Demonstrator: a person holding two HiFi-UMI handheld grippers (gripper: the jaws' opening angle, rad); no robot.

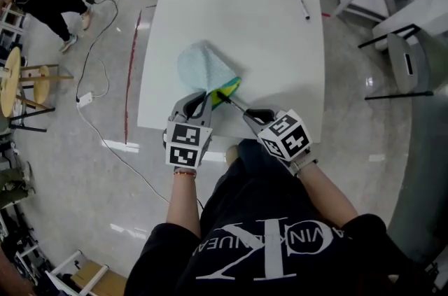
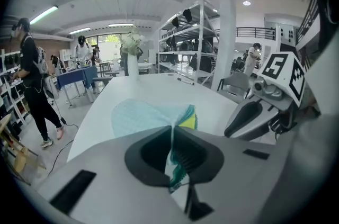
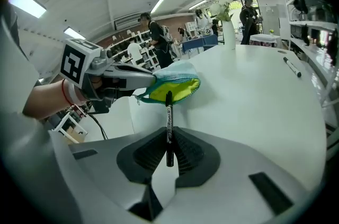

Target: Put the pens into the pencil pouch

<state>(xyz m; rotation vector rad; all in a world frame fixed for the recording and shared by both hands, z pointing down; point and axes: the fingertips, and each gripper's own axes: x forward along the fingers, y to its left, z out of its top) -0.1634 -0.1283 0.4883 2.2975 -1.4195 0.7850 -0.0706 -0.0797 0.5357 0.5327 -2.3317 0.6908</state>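
A person seen from above stands at the near edge of a white table (image 1: 266, 43), holding a gripper in each hand.

The pencil pouch (image 1: 203, 69), pale blue with a teal rim and yellow lining, lies on the table near that edge. Every place below is given from it.

At the pouch's near left corner is the left gripper (image 1: 203, 100). Its fingers are pressed together on the pouch's fabric edge. In the left gripper view a fold of teal rim runs down between the ribbed pads (image 2: 186, 157), and the pouch's body spreads out beyond the fingertips, with its near edge raised off the table.

Just right of that grip, the pouch's mouth gapes open and shows the yellow lining.

A black pen (image 3: 169, 122) points into that mouth from the near right. Its tip sits at the yellow opening; whether it has crossed the rim cannot be told. The pen's rear half lies between the fingers of the right gripper (image 3: 169, 151), which are clamped on its barrel. The front half sticks out beyond the fingertips toward the pouch.

The right gripper itself is to the near right of the pouch, over the table's edge.

Well to the far right of the pouch, a second black pen (image 1: 302, 2) lies loose on the table.
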